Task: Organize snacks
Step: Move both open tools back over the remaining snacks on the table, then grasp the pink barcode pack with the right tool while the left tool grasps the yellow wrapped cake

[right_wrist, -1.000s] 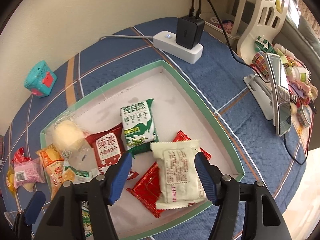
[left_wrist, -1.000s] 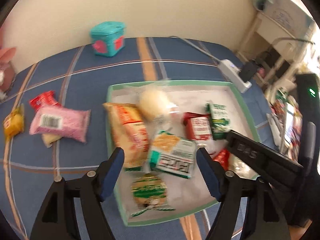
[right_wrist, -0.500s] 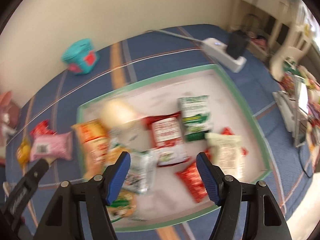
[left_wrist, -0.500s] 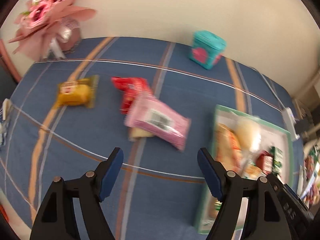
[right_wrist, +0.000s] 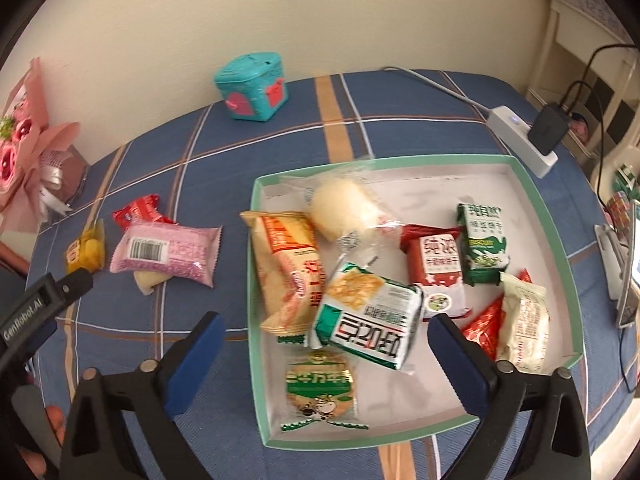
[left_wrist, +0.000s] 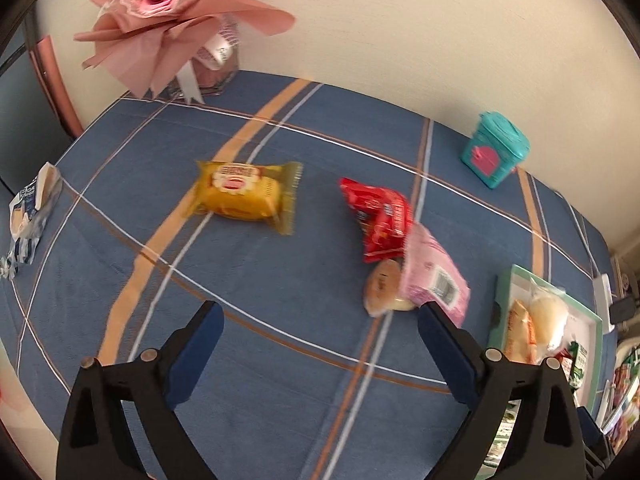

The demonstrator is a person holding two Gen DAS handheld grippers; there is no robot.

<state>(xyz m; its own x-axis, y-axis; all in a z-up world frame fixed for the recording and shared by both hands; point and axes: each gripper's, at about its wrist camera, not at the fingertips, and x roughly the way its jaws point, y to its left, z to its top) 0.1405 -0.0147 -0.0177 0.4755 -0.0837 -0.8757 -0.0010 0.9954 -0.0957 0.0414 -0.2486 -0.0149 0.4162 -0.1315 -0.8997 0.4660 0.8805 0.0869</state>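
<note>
A green-rimmed white tray (right_wrist: 556, 216) holds several snack packs, among them an orange pack (right_wrist: 290, 268) and a green-and-white cracker pack (right_wrist: 370, 316). On the blue cloth lie a yellow cake pack (left_wrist: 244, 196), a red pack (left_wrist: 380, 218), a pink pack (left_wrist: 434, 276) and a pale bun (left_wrist: 384, 288) tucked under it. My left gripper (left_wrist: 320, 316) hovers over bare cloth just before the loose packs, its jaws opening with nothing between them. My right gripper (right_wrist: 324, 328) hangs above the tray's near left side, jaws also opening, empty.
A teal box (right_wrist: 254, 88) and a pink bouquet (left_wrist: 176, 12) stand by the wall. A white power strip (right_wrist: 524, 144) with a black charger lies past the tray. A blue-and-white packet (left_wrist: 30, 216) rests at the left table edge.
Both grippers swung left and their jaws spread wider. The left view went from the tray to the loose packs on the cloth. The right view now centres on the tray's left side.
</note>
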